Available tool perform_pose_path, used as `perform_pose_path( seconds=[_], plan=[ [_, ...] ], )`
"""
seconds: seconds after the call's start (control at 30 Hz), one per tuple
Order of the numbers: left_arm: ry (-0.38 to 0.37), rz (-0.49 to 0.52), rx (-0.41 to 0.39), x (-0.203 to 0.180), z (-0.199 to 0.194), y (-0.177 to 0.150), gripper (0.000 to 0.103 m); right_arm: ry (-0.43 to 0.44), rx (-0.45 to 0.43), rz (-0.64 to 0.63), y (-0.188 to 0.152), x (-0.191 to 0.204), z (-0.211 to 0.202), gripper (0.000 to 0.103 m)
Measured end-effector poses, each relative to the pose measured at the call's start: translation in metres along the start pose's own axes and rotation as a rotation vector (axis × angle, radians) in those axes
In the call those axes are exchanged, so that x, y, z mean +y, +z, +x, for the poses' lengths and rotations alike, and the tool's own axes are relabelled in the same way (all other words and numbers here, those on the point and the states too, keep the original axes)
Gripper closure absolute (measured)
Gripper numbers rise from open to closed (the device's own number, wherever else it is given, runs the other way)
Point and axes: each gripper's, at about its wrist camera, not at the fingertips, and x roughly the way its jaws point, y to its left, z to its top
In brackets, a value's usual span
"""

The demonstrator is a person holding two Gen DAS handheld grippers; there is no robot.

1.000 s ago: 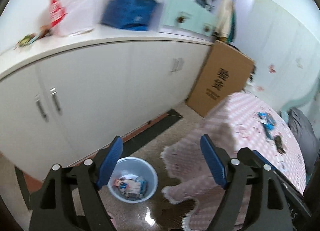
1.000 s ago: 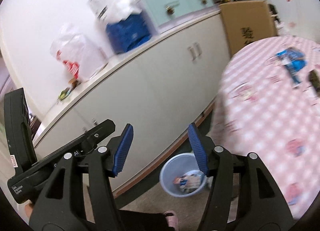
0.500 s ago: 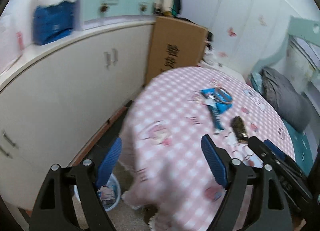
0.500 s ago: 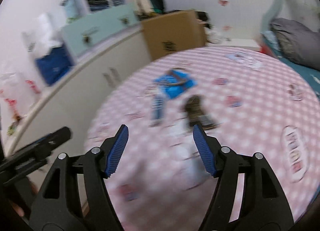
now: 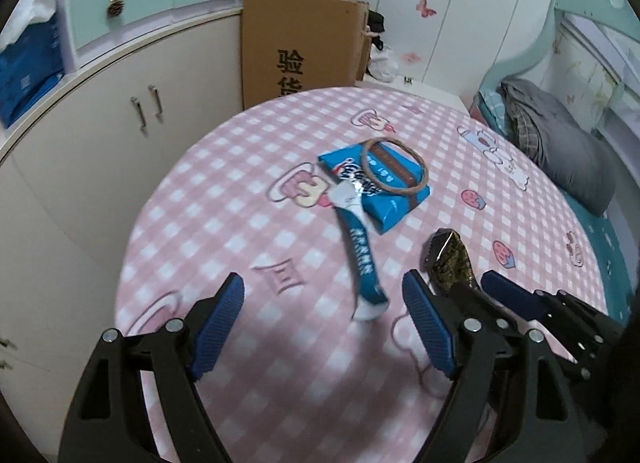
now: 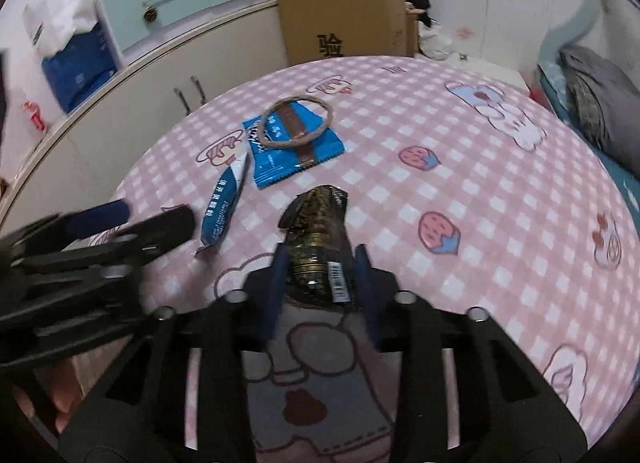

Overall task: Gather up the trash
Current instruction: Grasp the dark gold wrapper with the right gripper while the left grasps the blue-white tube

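Observation:
On the pink checked tablecloth (image 5: 224,191) lie a narrow blue wrapper (image 5: 362,253), a wide blue wrapper (image 5: 376,183) with a brown hair-tie ring (image 5: 396,165) on top, and a dark brown-gold wrapper (image 5: 450,259). My left gripper (image 5: 320,327) is open just short of the narrow wrapper's near end. My right gripper (image 6: 318,275) has closed around the near end of the dark wrapper (image 6: 318,231). The narrow blue wrapper (image 6: 224,207) and the wide one (image 6: 292,151) show to its left.
A white cabinet (image 5: 92,135) runs along the left with pale green drawers (image 5: 132,3) and a blue bag (image 5: 28,67) on top. A cardboard box (image 5: 300,47) stands behind the table. A bed with grey bedding (image 5: 560,139) is on the right.
Both grippers swung from the floor bin and cabinet up over the table. The right gripper went from open to closed on the dark wrapper. The left stayed open and came close to the narrow wrapper.

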Motion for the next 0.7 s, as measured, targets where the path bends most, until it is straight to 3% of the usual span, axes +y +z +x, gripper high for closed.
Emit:
perform_pose_path(
  seconds=[0.17, 0.23, 0.37, 0.43, 0.7],
  plan=[
    [-0.019, -0.003, 0.021, -0.009, 0.018, 0.007, 0.027, 0.038, 0.001, 0.029, 0.005, -0.012, 0.003, 0.083],
    [-0.048, -0.018, 0.051, -0.008, 0.026, 0.009, 0.047, 0.038, -0.005, 0.038, 0.006, -0.015, 0.002, 0.084],
    [-0.010, 0.029, 0.050, -0.012, 0.029, 0.009, 0.065, 0.034, -0.009, 0.043, 0.006, -0.016, 0.001, 0.084],
    [-0.035, 0.031, 0.058, -0.010, 0.028, 0.008, 0.092, 0.028, -0.014, 0.044, 0.006, -0.015, 0.000, 0.085],
    [-0.047, 0.002, 0.012, 0.014, -0.008, -0.009, 0.094, 0.066, -0.037, 0.013, 0.002, 0.014, -0.017, 0.086]
  ],
)
